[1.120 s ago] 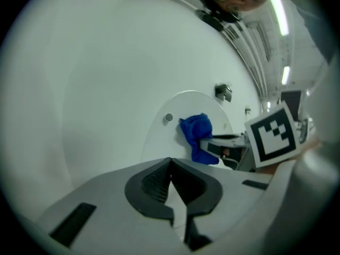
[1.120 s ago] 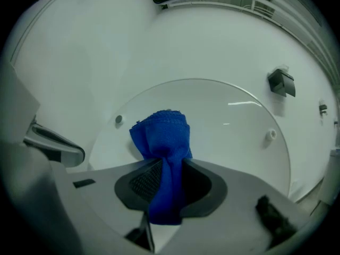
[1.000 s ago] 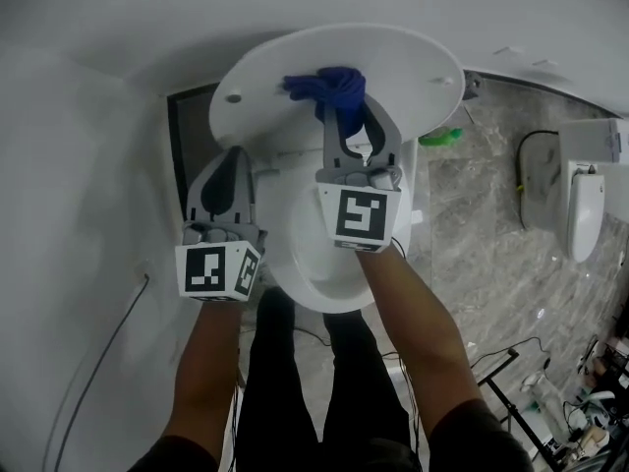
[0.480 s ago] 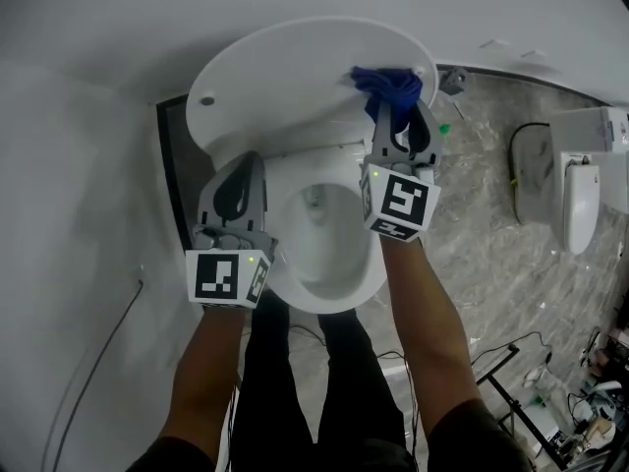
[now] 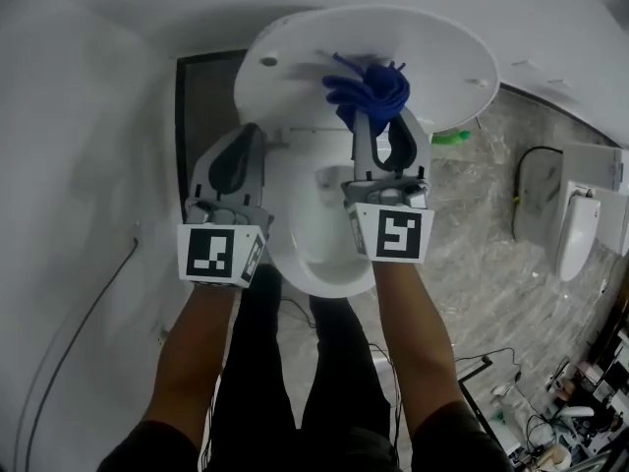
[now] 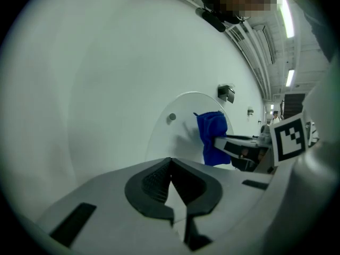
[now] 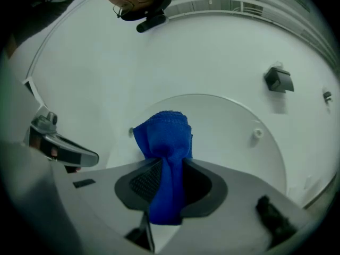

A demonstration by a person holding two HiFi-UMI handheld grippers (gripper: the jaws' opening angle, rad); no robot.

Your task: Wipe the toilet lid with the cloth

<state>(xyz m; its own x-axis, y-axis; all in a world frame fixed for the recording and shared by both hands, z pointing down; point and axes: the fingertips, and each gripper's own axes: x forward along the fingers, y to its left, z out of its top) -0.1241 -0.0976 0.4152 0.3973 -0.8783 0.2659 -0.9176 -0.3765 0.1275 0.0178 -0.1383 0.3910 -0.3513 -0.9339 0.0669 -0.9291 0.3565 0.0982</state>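
White-walled washroom: upright toilet lid (image 5: 432, 57) lies straight ahead of the right tool (image 5: 381, 124) — jaws clamped on the blue cloth (image 5: 369, 88), mid-lid; left tool (image 5: 242, 141), closed on nothing, waits alongside.

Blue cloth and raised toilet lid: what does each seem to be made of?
The cloth looks like soft microfibre or terry fabric: matte blue, with a fuzzy nap and limp, bunched folds. The toilet lid looks like hard moulded plastic, smooth even white with a soft sheen. Plastic is only a guess from its look.
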